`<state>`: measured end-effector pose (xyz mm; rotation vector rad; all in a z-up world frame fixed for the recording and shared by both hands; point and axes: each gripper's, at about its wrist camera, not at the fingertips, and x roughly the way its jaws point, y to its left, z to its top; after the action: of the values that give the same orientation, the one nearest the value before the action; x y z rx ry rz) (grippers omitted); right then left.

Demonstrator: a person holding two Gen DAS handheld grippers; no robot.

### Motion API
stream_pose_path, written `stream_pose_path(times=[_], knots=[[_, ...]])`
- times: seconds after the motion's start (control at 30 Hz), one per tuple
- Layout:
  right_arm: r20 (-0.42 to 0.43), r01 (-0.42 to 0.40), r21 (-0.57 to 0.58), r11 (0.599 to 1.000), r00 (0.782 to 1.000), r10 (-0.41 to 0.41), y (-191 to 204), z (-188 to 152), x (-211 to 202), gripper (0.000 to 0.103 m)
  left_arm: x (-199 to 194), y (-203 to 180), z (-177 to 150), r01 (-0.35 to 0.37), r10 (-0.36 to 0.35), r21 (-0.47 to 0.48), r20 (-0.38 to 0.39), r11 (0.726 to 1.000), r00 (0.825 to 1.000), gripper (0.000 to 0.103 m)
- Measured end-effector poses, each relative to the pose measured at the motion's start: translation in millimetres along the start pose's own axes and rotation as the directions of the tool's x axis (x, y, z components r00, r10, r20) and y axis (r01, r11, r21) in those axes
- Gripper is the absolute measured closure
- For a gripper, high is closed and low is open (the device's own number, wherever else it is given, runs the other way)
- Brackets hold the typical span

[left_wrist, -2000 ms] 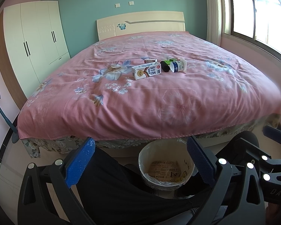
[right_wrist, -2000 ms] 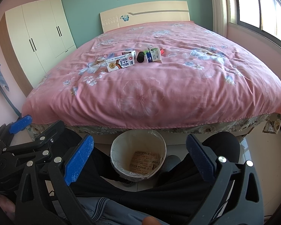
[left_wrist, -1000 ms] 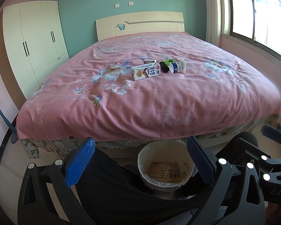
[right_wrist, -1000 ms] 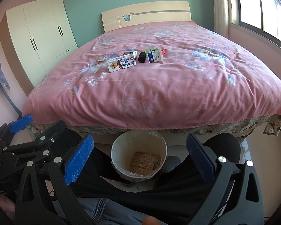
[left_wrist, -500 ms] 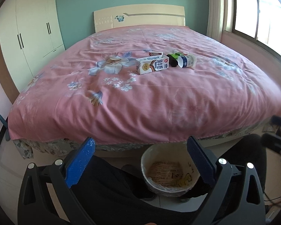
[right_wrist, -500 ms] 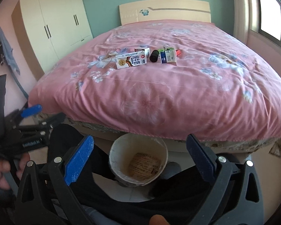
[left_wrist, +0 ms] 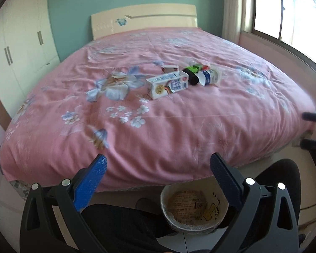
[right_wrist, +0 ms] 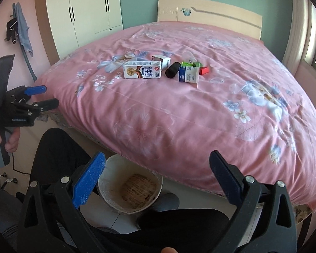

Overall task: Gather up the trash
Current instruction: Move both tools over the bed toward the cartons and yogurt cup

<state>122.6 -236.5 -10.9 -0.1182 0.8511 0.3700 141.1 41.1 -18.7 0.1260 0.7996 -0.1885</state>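
Trash lies in a cluster in the middle of the pink bed: a white milk carton (left_wrist: 167,85) (right_wrist: 142,71), a small white box (right_wrist: 161,60), a black cylinder (left_wrist: 191,77) (right_wrist: 172,69), a blue-white carton (right_wrist: 188,74) (left_wrist: 209,77), green cartons (right_wrist: 191,64) and a small red box (right_wrist: 204,70). A lined trash bin (left_wrist: 193,206) (right_wrist: 130,188) stands on the floor at the bed's foot. My left gripper (left_wrist: 158,169) and right gripper (right_wrist: 157,167) are both open and empty, held over the bin area, short of the bed. The left gripper also shows in the right wrist view (right_wrist: 40,97).
The pink floral bedspread (left_wrist: 179,126) hangs over the near edge. A white wardrobe (right_wrist: 84,10) stands at the left wall, clothes hang on hooks (right_wrist: 19,31). A window (left_wrist: 284,21) is on the right. The person's dark-trousered legs (right_wrist: 59,154) flank the bin.
Both grippers have risen and moved forward toward the bed, and spread apart sideways. The right view has swung to the right. Jaws stay open; the trash has not moved.
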Motion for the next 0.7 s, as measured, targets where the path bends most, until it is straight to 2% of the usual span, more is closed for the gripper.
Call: stream_pose_path(times=[0.1, 0.2, 0.27, 0.37, 0.43, 0.6, 0.7], knots=[[-0.028, -0.037, 0.006, 0.999, 0.999, 0.037, -13.8, 9.5, 10.2, 0.006, 18.2, 2.8, 11.6, 0.033, -0.032, 0.029, -0.05, 0.999, 0.998, 0.003], [-0.051, -0.071, -0.033, 0.997, 0.996, 0.069, -25.0, 23.2, 18.0, 0.006, 25.7, 6.1, 21.9, 0.027, -0.024, 0.064, -0.052, 0.998, 0.998, 0.003], [-0.053, -0.088, -0.071, 0.994, 0.995, 0.084, -30.6, 32.9, 21.1, 0.006, 30.5, 9.1, 32.2, 0.052, -0.047, 0.092, -0.057, 0.994, 0.997, 0.003], [-0.075, -0.104, -0.106, 0.989, 0.993, 0.096, -44.7, 48.5, 31.1, 0.006, 35.8, 17.1, 48.2, 0.051, -0.047, 0.085, -0.044, 0.995, 0.998, 0.003], [-0.088, -0.094, -0.139, 0.986, 0.993, 0.083, -53.8, 59.1, 38.6, 0.006, 41.9, 15.0, 57.8, 0.077, -0.07, 0.143, -0.054, 0.987, 0.996, 0.003], [-0.126, -0.139, -0.258, 0.956, 0.986, 0.109, -68.1, 81.2, 51.5, 0.006, 58.1, 8.8, 78.2, 0.067, -0.052, 0.265, -0.065, 0.962, 0.997, 0.003], [-0.166, -0.177, -0.323, 0.93, 0.978, 0.129, -72.6, 94.4, 59.1, 0.006, 71.5, 9.3, 92.1, 0.063, -0.041, 0.287, -0.084, 0.956, 0.996, 0.003]])
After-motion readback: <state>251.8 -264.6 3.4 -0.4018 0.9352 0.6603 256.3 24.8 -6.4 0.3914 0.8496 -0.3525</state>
